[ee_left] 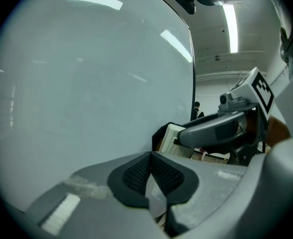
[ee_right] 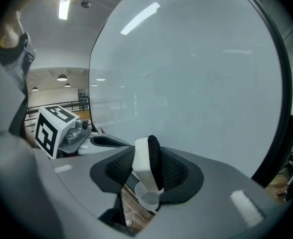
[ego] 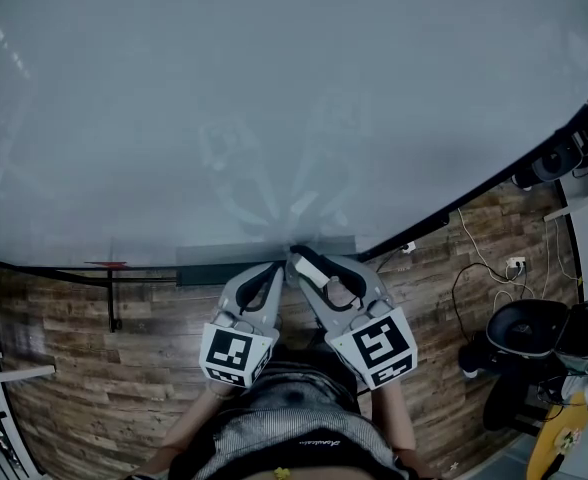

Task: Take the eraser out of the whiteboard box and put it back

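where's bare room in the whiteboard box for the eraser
The whiteboard box looks bare left of the left gripper, toward the small red thing. Crowded at its right end, where the right gripper holds the eraser.

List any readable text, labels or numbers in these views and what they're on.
No legible text.
Pale script on the person's clothing: too small to read.
Left marker cube, right marker cube: black-and-white square patterns, no letters.
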### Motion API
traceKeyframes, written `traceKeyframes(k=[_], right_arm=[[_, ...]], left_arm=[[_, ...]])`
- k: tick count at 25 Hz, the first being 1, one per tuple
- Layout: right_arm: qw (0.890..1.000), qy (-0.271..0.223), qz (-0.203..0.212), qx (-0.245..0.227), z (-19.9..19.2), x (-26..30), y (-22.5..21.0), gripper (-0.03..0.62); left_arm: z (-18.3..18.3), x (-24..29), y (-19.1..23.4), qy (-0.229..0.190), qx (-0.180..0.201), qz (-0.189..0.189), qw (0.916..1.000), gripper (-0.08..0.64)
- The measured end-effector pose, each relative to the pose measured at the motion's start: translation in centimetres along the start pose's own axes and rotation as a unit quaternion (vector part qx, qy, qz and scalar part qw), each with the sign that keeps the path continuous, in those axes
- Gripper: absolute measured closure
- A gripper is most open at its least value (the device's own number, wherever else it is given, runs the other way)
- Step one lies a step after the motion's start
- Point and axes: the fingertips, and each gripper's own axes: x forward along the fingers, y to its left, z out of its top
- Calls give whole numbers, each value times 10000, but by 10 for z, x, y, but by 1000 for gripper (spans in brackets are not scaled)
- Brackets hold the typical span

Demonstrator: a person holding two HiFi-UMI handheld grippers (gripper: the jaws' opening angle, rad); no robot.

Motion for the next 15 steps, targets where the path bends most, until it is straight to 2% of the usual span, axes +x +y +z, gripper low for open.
traceKeyframes(k=[15], right_arm=[[9999,-83,15,57,10,-6,3,433]], left_arm=[[0,-1,2,0,0,44,10000,560]])
